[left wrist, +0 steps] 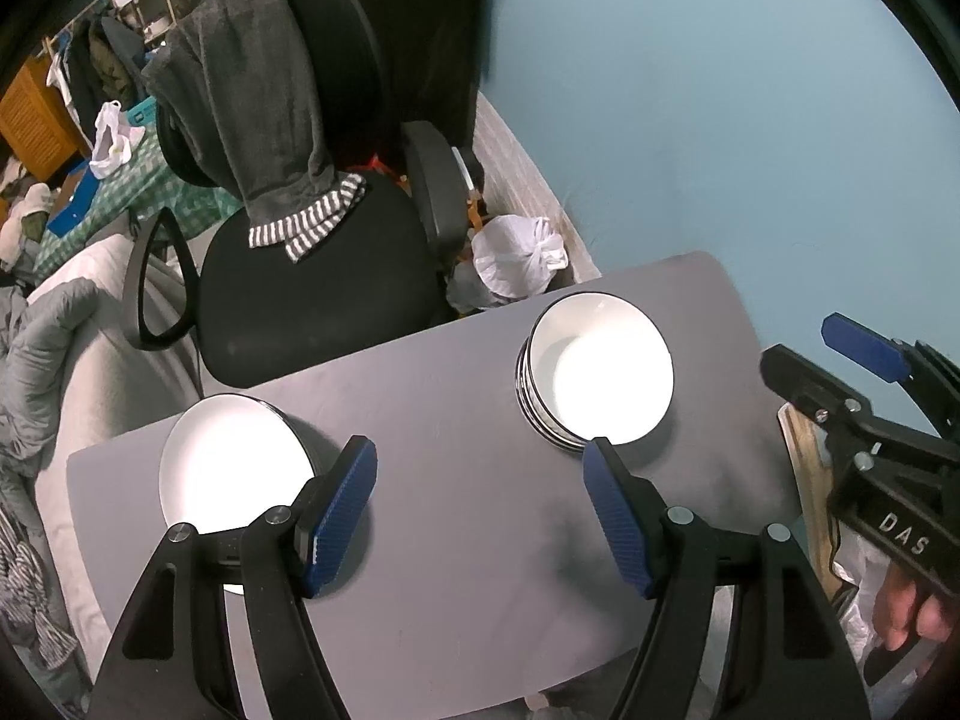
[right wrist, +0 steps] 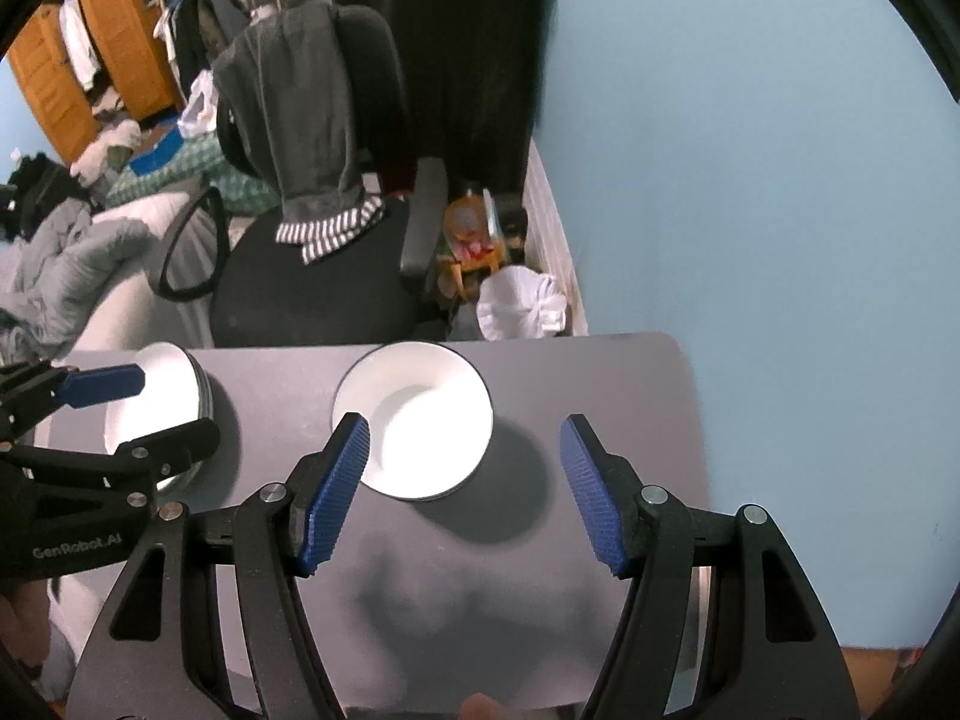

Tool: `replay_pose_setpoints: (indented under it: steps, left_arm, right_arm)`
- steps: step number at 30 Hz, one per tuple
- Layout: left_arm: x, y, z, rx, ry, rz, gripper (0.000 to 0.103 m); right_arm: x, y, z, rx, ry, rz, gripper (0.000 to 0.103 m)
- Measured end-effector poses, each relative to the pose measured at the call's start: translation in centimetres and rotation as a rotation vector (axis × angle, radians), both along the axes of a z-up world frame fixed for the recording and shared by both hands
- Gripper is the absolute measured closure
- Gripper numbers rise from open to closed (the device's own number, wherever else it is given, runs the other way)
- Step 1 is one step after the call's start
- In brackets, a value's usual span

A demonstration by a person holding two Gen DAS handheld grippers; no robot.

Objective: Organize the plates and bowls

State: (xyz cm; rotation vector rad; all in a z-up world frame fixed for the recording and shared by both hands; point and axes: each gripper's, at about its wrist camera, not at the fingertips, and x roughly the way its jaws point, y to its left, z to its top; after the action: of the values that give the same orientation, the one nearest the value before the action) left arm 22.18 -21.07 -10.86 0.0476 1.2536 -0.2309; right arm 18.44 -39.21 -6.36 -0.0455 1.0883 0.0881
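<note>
A stack of white bowls with dark rims (left wrist: pixel 594 369) stands on the grey table (left wrist: pixel 456 420) toward its right; it also shows in the right wrist view (right wrist: pixel 414 417). A stack of white plates (left wrist: pixel 231 468) sits at the table's left, also seen in the right wrist view (right wrist: pixel 162 402). My left gripper (left wrist: pixel 480 507) is open and empty above the table between the two stacks. My right gripper (right wrist: pixel 465 489) is open and empty just in front of the bowls; it also shows at the right edge of the left wrist view (left wrist: pixel 864 372).
A black office chair (left wrist: pixel 312 276) with a grey towel over its back stands behind the table. A white plastic bag (left wrist: pixel 519 258) lies on the floor by the blue wall (left wrist: pixel 720 120). A bed with grey bedding (left wrist: pixel 54 348) is at the left.
</note>
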Motion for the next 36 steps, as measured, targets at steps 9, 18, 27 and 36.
replay_pose_setpoints:
  steps: [9,18,27,36]
  left_arm:
    - [-0.5,0.3,0.4,-0.042,0.005,0.015,0.03]
    - [-0.1,-0.4,-0.4,-0.057,0.045,0.017,0.03]
    - [1.1,-1.8,-2.7,-0.052,0.087,0.031,0.03]
    - [3.2,-2.6,-6.7,-0.073,0.177,0.064,0.03]
  right_arm:
    - [-1.0,-1.7,0.4,0.042,0.005,-0.071,0.037]
    - [-0.7,-3.9,-0.5,0.065,0.063,-0.096,0.037]
    - [0.7,-5.5,-3.5,0.12,0.161,-0.044,0.037]
    - [4.0,-6.5,-8.2,0.247,0.328,0.012,0.037]
